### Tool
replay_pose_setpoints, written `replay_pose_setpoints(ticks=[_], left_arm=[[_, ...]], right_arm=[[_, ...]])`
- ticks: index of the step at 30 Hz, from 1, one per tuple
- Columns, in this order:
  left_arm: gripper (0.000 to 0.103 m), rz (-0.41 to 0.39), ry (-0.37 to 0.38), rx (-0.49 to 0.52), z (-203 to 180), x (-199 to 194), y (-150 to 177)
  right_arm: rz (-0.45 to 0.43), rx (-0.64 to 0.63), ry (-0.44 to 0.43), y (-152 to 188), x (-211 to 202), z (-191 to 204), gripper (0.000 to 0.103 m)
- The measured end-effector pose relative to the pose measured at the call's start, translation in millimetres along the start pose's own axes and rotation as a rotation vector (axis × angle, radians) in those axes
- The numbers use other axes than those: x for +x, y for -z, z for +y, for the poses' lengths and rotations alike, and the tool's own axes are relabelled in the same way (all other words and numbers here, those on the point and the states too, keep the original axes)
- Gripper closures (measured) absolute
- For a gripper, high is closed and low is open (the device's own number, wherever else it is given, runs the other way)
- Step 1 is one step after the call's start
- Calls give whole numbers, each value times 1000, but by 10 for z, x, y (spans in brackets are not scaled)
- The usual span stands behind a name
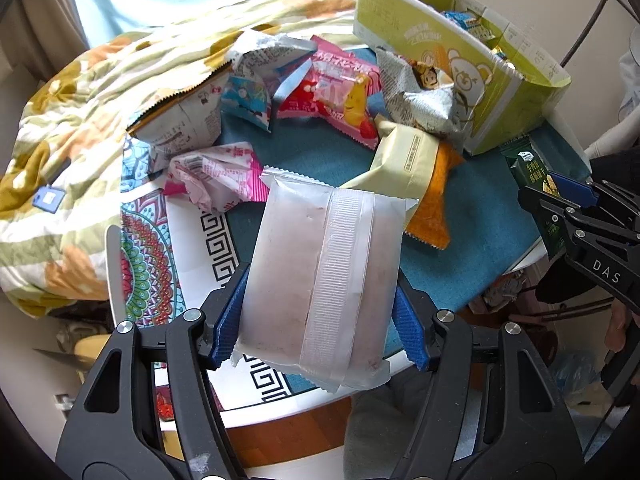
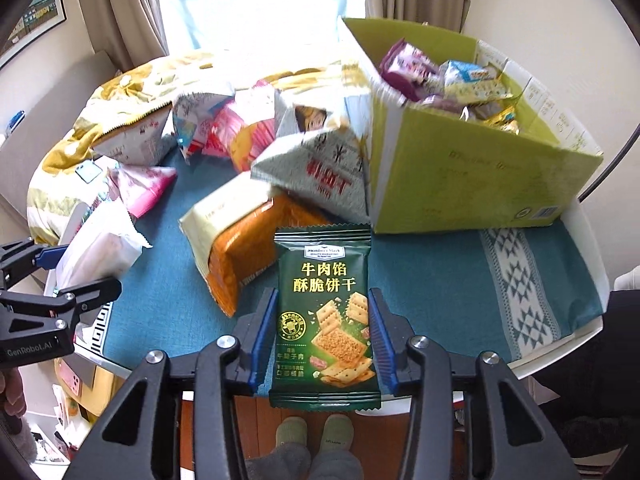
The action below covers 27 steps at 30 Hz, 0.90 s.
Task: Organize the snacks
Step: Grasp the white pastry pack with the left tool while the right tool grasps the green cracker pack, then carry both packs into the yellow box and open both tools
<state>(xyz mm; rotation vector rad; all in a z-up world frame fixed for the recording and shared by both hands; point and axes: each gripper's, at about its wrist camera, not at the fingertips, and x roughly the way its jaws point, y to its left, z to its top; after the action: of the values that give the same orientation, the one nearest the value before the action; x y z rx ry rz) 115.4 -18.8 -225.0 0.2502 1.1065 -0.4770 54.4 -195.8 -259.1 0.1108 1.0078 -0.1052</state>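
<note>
Packets are clamped, frosted pack [image 1: 320, 276] by left gripper [image 1: 320, 320], green cracker packet [image 2: 325, 320] by right gripper [image 2: 324, 340]; carrying into far-right green box [image 2: 460, 184] is judged next.

packet [image 1: 320, 280]: frosted whitish-pink, clear ribbed seam | cracker packet [image 2: 325, 320]: dark green, gold lettering | box [image 2: 460, 176]: lime green | cloth [image 2: 420, 276]: teal, far-right white zigzag band | quilt [image 1: 60, 140]: cream, mustard-orange leaves | finger pads [image 1: 228, 312]: blue
</note>
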Motion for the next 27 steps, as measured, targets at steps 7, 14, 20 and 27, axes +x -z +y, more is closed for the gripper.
replay_pose_setpoints(ticks=[7,14,20,27], left_arm=[[41,-112,-16,5,-145,-491,-346],[41,-214,-22,9,-413,-809,-825],[41,-274,-16,-25,-809,-878,-1276],[41,-295,32,-63,-1456,-603,-1882]], right_arm=[[-75,62,-14,-144,-496,-134,63],[-169,87,-12,-401,-987,-427,63],[-240,83,-5,-728,-1227,-884,63],[-281,59,-36,-1111,-1229,-1490,63]])
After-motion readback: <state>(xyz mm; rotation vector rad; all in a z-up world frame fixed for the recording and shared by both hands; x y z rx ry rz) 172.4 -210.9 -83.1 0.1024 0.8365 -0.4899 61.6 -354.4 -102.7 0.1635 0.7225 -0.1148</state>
